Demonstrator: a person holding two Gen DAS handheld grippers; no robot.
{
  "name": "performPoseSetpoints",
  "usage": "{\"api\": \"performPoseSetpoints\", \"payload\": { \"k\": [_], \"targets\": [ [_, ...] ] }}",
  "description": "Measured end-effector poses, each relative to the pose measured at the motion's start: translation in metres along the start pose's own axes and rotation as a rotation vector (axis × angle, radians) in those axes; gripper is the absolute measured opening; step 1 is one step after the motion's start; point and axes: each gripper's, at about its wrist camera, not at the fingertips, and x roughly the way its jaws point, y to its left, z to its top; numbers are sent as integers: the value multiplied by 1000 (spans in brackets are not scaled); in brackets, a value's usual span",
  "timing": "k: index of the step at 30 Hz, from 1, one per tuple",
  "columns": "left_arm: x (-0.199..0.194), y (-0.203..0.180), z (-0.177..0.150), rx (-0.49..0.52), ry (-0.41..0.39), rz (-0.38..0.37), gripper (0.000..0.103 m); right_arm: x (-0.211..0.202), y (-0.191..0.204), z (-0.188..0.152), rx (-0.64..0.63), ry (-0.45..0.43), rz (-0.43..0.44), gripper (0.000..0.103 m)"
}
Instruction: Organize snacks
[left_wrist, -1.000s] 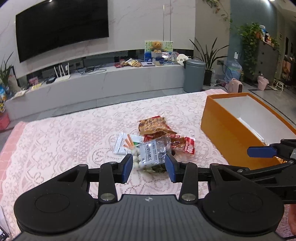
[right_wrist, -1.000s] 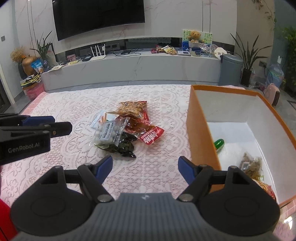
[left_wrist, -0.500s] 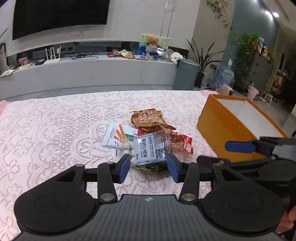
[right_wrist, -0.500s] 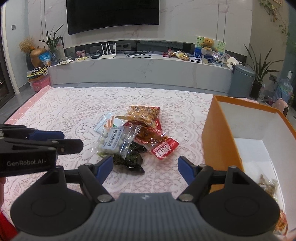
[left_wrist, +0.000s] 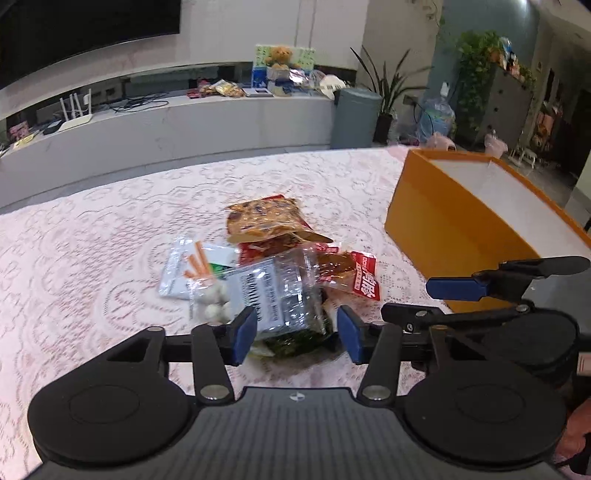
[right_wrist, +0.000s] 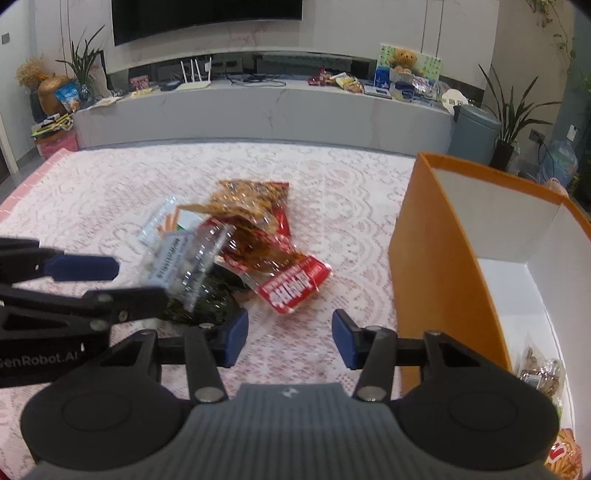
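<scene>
Left of the orange box (left_wrist: 448, 225), my left gripper (left_wrist: 295, 334) stands unclenched around the clear packet of pale round snacks (left_wrist: 275, 291) topping the crinkly snack pile; my right gripper (right_wrist: 290, 341), jaws just narrowing, grasps nothing nearer the box.

Orange box (right_wrist: 436, 258), pink lace-patterned tablecloth (right_wrist: 110, 184), red snack packet (right_wrist: 291, 284)
</scene>
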Motion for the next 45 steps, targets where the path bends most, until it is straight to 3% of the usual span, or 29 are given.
{"api": "performPoseSetpoints", "payload": {
  "k": [4, 9, 11, 14, 17, 22, 27, 31, 34, 36, 37, 41, 45],
  "targets": [
    [15, -6, 7, -1, 20, 18, 56, 9, -11, -4, 17, 20, -2, 45],
    [31, -20, 11, 75, 44, 137, 54, 12, -16, -7, 14, 30, -5, 45],
    [35, -23, 9, 93, 59, 168, 40, 12, -16, -8, 16, 30, 2, 45],
    [29, -24, 5, 112, 46, 189, 28, 11, -18, -8, 22, 29, 11, 45],
    [16, -21, 1, 111, 42, 187, 20, 12, -17, -9, 18, 33, 14, 45],
    [-13, -11, -8, 133, 77, 162, 16, 12, -13, -10, 31, 46, 44, 45],
    [-29, 6, -27, 133, 194, 137, 15, 9, 0, -9, 20, 34, 86, 46],
    [-34, 17, -41, 115, 238, 172, 13, 6, 10, -10, 5, 33, 107, 46],
    [-39, 28, -45, 51, 241, 172, 16, 3, 13, -11, 0, 35, 114, 46],
    [-44, 33, -44, 4, 218, 155, 32, 1, 12, -12, 1, 37, 113, 46],
    [-48, 35, -44, -10, 203, 149, 49, 0, 12, -12, 1, 37, 112, 46],
    [-50, 36, -34, -57, 136, 128, 74, -2, 9, -11, 10, 36, 110, 46],
    [-34, 41, -28, -129, 136, 115, 78, -3, 9, -11, 11, 25, 134, 47]
  ]
}}
